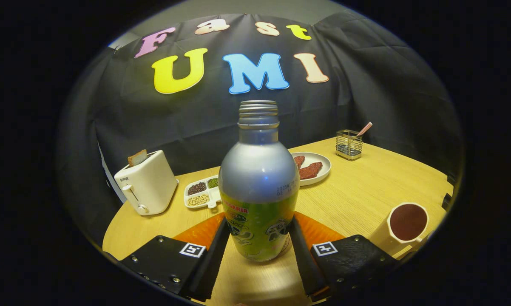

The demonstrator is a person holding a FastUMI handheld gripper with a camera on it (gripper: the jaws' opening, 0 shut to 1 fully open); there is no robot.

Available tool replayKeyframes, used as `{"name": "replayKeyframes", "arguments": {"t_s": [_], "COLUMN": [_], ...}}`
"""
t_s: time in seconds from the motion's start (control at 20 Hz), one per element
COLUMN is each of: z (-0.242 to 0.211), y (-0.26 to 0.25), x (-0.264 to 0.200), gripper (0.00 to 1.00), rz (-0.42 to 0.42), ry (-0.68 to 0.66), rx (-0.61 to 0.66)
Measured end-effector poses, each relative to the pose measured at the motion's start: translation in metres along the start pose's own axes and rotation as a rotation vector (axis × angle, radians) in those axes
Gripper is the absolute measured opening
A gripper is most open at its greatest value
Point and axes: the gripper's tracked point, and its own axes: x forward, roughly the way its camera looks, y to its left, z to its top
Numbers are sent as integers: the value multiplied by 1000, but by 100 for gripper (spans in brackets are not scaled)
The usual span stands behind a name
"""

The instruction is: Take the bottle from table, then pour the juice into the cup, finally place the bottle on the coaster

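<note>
**Bottle held upright between the fingers over the wooden table**

The gripper (pixel 259 248) has its two fingers closed on the lower, green-labelled part of the bottle (pixel 259 187), one finger pressing each side, at the bottom centre of the frame. The bottle stands upright, its silver shoulder and uncapped threaded neck rising toward the middle of the frame. Whether its base rests on the table (pixel 357 195) or hangs just above it cannot be told. An orange coaster (pixel 200 233) shows just behind the bottle, peeking out past both fingers. At lower right, well apart from the bottle, sits a pale cup (pixel 404 227) with a dark inside. Beyond the bottle, to its right, a white plate (pixel 319 170) carries reddish-brown pieces, and farther back a wire holder (pixel 349 145) keeps a striped-handled utensil. At middle left, a white toaster (pixel 147 182) has a slice of toast poking out of its slot, and beside it a white divided dish (pixel 203 193) holds beans and grains in separate compartments. Black cloth closes off the booth behind the table.
</note>
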Motion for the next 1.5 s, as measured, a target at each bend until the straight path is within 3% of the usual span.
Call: {"name": "replayKeyframes", "arguments": {"t_s": [0.75,0.9,0.95,1.5], "z": [-20,-20,-20,29], "y": [3,5,5,2], "x": [40,37,37,-42], "gripper": [78,88,98,98], "rz": [-21,-9,-3,89], "ry": [31,44,39,-60], "rx": [-103,-102,-103,-103]}}
